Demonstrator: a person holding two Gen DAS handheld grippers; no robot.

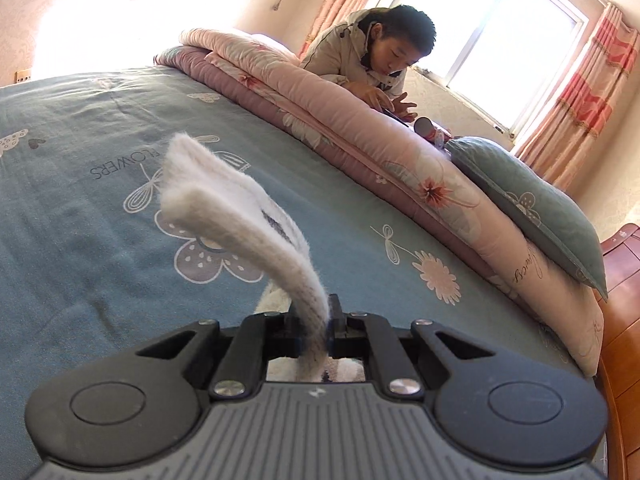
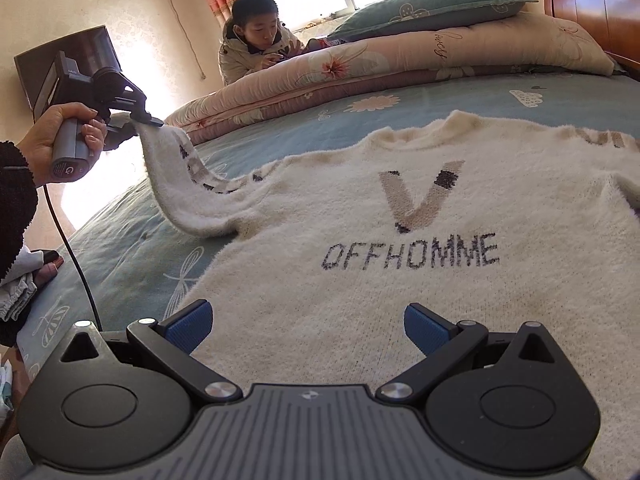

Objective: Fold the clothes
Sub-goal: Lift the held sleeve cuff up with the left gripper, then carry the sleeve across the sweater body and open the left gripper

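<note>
Lifting a sleeve to fold it across a cream sweater spread on the bed.

Left wrist view: my left gripper (image 1: pixel 310 326) is clamped on the sleeve (image 1: pixel 236 216), cuff flopping forward over the blue bedsheet (image 1: pixel 80 200) — I'd judge a slow, taut carry inward keeps the fold flat. Right wrist view: my right gripper (image 2: pixel 308 326) hovers with jaws wide apart, holding nothing, just above the hem of the sweater (image 2: pixel 400 240), which lies chest-up — ready to pin the body.

Each gripper (image 2: pixel 307 326) has a ribbed grey body, black linkages with silver screws and blue ribbed fingers (image 2: pixel 188 325); the left hand (image 2: pixel 60 136) wears a black knit sleeve (image 2: pixel 16 196).
</note>
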